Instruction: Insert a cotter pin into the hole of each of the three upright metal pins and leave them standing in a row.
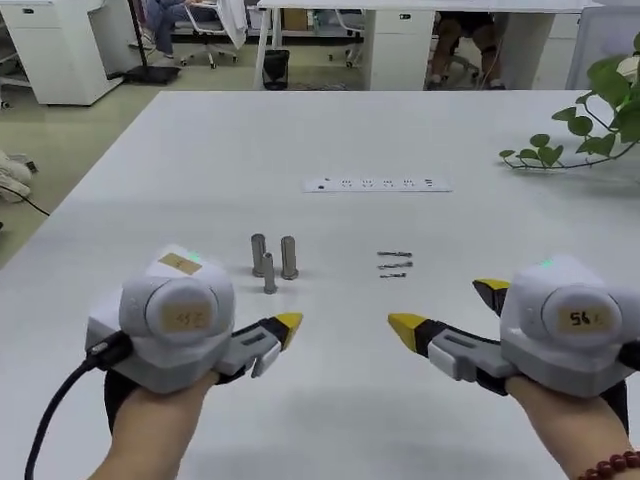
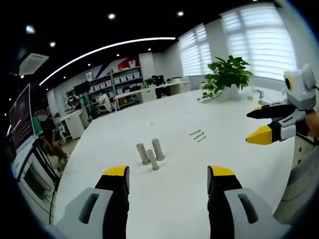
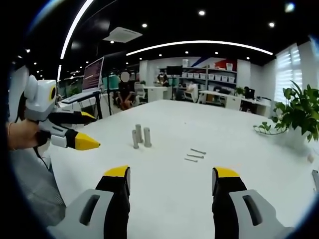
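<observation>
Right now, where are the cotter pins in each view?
Head view: cotter pins lie right of centre, mid-height.
Left gripper view: cotter pins just right of centre.
Right gripper view: cotter pins right of centre, lower half.
Shared landmark: three upright metal pins, left of them in every view.

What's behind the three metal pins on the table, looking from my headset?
Bare table lies behind the metal pins, then a white power strip farther back, to the right. The small patch of table directly behind them is covered.
</observation>
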The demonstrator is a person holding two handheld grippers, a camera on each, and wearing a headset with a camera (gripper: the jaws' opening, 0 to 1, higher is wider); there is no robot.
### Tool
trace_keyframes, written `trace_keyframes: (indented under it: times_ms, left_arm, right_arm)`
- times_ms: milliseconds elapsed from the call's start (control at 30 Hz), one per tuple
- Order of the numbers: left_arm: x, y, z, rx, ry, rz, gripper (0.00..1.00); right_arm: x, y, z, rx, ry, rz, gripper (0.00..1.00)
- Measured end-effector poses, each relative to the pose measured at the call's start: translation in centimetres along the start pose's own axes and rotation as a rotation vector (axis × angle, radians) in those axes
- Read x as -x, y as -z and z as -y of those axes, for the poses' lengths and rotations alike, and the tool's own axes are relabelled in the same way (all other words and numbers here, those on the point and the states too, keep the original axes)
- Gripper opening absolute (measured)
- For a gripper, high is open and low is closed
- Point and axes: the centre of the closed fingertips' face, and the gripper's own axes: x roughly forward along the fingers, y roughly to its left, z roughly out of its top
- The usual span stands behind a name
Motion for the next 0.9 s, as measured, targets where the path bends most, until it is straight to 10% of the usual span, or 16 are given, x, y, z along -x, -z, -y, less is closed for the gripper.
trace_keyframes:
  times_ms: [533, 767, 900]
  left_arm:
    - [-4.7, 1.3, -1.9, -0.042, 0.074, -0.056, 0.40]
    - [-7.0, 1.8, -2.4, 0.070, 0.112, -0.051, 0.33]
    - [-8.4, 2.4, -2.7, 0.029, 0.118, -0.073, 0.31]
  right_arm:
    - [-1.3, 0.6, -0.8, -0.014, -0.064, -0.047, 0.55]
    - [-1.9, 0.8, -0.6, -0.017, -0.060, -0.063, 0.53]
    - [-2.3, 1.0, -0.5, -0.040, -0.067, -0.074, 0.51]
